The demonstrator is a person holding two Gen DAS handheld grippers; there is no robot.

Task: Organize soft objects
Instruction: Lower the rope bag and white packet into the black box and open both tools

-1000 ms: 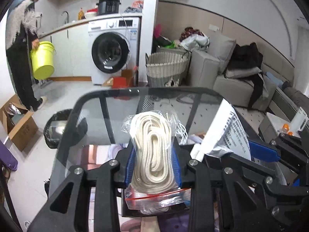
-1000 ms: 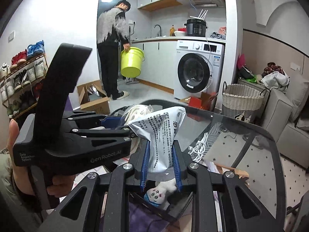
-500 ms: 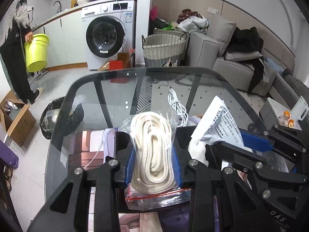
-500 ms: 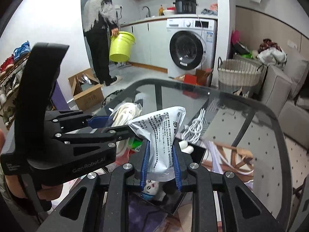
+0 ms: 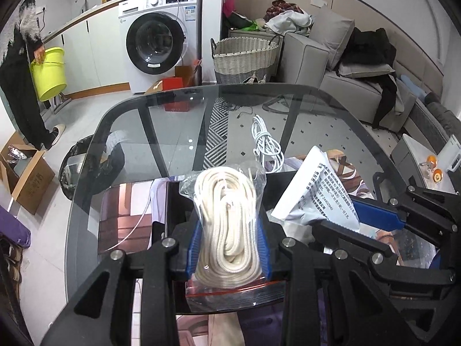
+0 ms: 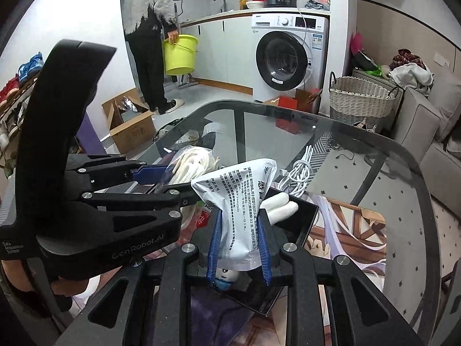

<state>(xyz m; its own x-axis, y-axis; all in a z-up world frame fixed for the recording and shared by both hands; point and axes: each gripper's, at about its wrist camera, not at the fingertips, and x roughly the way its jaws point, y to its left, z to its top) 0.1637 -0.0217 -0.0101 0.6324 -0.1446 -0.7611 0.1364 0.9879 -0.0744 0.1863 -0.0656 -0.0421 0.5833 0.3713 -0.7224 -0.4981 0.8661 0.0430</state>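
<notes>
My left gripper [image 5: 229, 230] is shut on a clear zip bag of white rope [image 5: 227, 225], held above a black tray [image 5: 175, 201] on the glass table [image 5: 173, 132]. My right gripper [image 6: 239, 230] is shut on a silver-white printed pouch [image 6: 242, 201], held over the same black tray [image 6: 302, 210], where a white plush toy [image 6: 279, 206] lies under the pouch. The pouch [image 5: 314, 193] and right gripper show at the right of the left wrist view. The rope bag [image 6: 196, 164] and left gripper show at the left of the right wrist view.
A coiled white cable [image 5: 266, 144] lies on the glass beyond the tray. A printed mat [image 6: 351, 230] lies under the tray. Past the table stand a wicker basket [image 5: 245, 54], a washing machine [image 5: 161, 43], a grey sofa [image 5: 354, 86], a cardboard box [image 6: 132, 127] and a person with a yellow bucket [image 6: 180, 54].
Both grippers, holding their bags, have tilted down and come lower over the tray and table. The person with the bucket has shifted a little.
</notes>
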